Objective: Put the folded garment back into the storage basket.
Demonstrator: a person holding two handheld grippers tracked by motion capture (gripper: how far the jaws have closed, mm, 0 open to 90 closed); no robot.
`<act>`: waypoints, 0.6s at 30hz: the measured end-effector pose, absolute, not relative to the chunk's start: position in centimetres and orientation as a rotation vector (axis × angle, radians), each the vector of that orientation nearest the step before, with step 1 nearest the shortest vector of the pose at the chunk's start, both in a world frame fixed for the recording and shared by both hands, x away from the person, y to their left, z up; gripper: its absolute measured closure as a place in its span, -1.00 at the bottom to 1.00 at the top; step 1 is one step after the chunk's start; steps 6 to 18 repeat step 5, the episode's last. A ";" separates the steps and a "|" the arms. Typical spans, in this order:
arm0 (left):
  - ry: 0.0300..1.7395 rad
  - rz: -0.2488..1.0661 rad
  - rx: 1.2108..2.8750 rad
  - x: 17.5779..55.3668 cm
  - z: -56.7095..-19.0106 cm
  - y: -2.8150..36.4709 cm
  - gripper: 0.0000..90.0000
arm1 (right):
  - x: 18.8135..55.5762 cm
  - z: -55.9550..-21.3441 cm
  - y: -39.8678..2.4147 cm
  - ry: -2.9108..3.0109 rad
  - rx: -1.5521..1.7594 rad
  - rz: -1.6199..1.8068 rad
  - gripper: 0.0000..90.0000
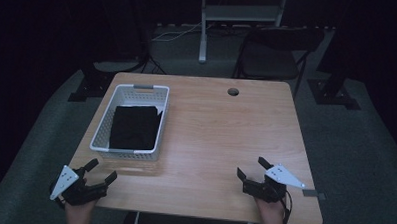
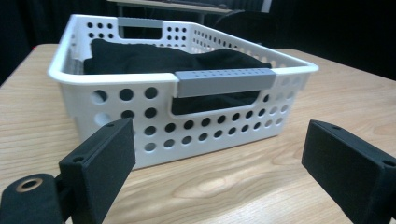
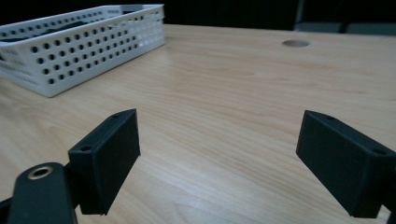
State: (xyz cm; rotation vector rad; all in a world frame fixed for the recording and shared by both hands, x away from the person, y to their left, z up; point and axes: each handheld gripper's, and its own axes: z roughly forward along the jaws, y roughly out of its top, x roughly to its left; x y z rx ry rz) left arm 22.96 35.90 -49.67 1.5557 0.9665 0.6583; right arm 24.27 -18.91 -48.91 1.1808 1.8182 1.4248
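Jaws spread on both, left gripper (image 1: 100, 172) facing the basket (image 2: 70, 74), right gripper (image 1: 251, 175) over bare tabletop (image 1: 216, 132). Looks like the approach; next it should reach the cloth (image 1: 134, 127) inside.

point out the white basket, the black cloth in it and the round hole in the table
white basket (image 1: 101, 147), high view, near rim corner
black cloth (image 1: 134, 127), high view, middle of the folded top
round hole (image 1: 232, 91), high view, centre of the opening in the tabletop

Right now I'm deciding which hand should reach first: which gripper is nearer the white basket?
Left. The left gripper sits just below the white basket's near wall, jaws open. The right gripper is far across the table, also open.
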 end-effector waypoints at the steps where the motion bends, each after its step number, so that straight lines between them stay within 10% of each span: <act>1: 0.957 0.651 1.549 22.9 -49.6 35.9 -0.77 | 24.2 -48.9 -18.8 1.820 1.171 1.416 -0.71; 18: 0.962 0.640 1.531 23.0 -49.5 36.1 -0.77 | 24.1 -49.0 -18.5 1.812 1.173 1.388 -0.71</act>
